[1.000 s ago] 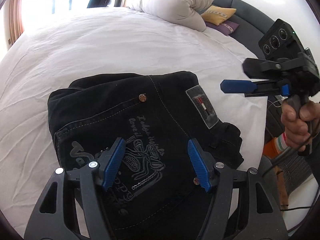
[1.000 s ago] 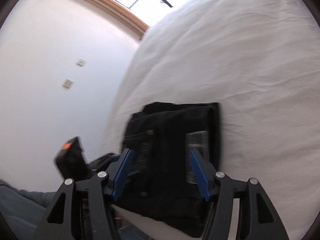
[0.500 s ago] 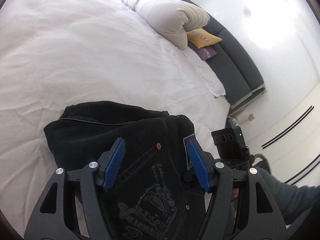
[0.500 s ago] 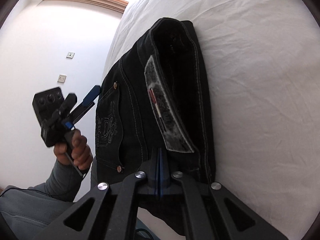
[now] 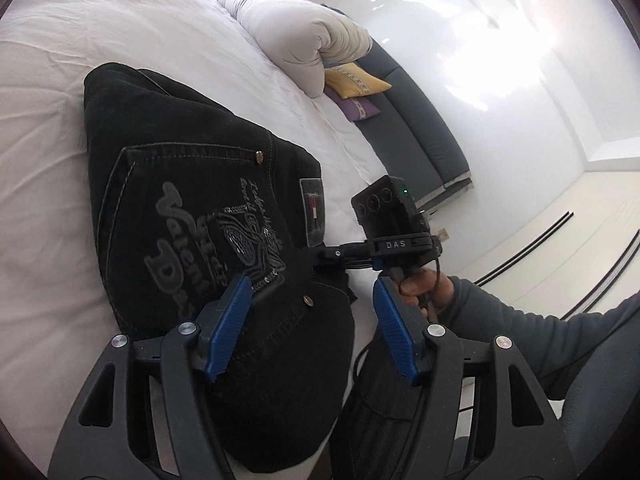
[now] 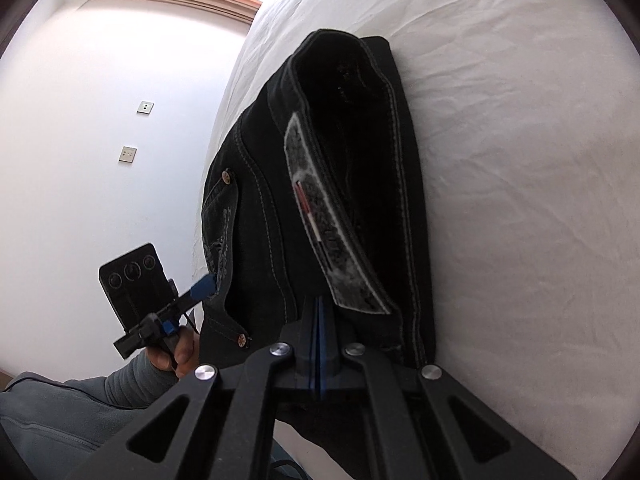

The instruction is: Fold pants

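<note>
The black pants (image 5: 180, 208) lie folded in a thick bundle on the white bed (image 5: 48, 60), back pocket with grey embroidery up. My left gripper (image 5: 312, 308) is open, its blue fingers over the bundle's near corner. My right gripper (image 6: 319, 312) is shut on the pants' waistband edge beside the grey label (image 6: 320, 220). It also shows in the left wrist view (image 5: 316, 258), reaching in from the right. The pants (image 6: 320, 152) fill the right wrist view; the left gripper (image 6: 204, 286) shows at the lower left.
A rolled white duvet (image 5: 296, 28) lies at the head of the bed. A yellow cushion (image 5: 356, 78) and a purple one (image 5: 356, 108) rest on a dark sofa (image 5: 424, 144). A white wall with switches (image 6: 132, 128) lies beyond the bed's edge.
My right gripper has swung in and shut on the pants' waistband edge. My left gripper has stayed open and turned towards the bundle's near corner.
</note>
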A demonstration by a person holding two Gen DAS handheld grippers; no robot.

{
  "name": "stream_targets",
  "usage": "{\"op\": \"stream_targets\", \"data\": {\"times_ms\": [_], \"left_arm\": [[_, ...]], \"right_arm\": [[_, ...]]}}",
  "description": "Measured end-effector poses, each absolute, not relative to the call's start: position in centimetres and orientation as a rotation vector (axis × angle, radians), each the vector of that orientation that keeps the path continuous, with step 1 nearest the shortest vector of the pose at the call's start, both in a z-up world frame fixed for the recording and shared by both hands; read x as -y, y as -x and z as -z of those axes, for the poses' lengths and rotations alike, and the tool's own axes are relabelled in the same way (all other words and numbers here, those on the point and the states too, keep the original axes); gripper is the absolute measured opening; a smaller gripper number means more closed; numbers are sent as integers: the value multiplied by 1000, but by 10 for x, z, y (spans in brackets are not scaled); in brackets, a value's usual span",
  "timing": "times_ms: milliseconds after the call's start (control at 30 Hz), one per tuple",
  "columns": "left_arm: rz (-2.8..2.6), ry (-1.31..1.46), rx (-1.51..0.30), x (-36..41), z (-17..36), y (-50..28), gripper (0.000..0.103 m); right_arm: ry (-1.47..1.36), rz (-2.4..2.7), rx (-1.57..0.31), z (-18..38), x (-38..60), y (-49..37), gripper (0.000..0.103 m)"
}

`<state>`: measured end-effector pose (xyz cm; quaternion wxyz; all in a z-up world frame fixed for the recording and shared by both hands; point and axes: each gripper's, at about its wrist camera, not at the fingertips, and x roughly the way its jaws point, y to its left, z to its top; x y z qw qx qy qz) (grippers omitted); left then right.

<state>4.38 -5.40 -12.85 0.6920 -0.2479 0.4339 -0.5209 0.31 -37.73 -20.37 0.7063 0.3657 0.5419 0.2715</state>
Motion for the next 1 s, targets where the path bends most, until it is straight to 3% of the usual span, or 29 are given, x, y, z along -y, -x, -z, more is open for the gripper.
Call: {"op": "stream_targets", "data": {"times_ms": [300, 367, 433, 500, 533, 733, 1000], "left_arm": [[1288, 495, -1049, 41, 140, 9, 61], [1303, 477, -1071, 37, 137, 16, 62], [1309, 459, -1051, 29, 129, 21, 62], [1275, 441, -1034, 19, 119, 17, 62], [1247, 454, -1030, 12, 116, 11, 62], [979, 358, -981, -4, 102, -33, 63], [835, 280, -1184, 41, 135, -60, 63]], "right_arm": [[-814, -614, -1173, 202, 387, 4, 0], [-773, -614, -1147, 187, 391, 6, 6], [-774, -627, -1065, 166, 400, 7, 40], [-755, -584, -1008, 150, 413, 7, 60], [-738, -555, -1003, 145, 418, 4, 63], [-733, -453, -1106, 172, 433, -27, 63], [-744, -498, -1167, 191, 426, -42, 63]]}}
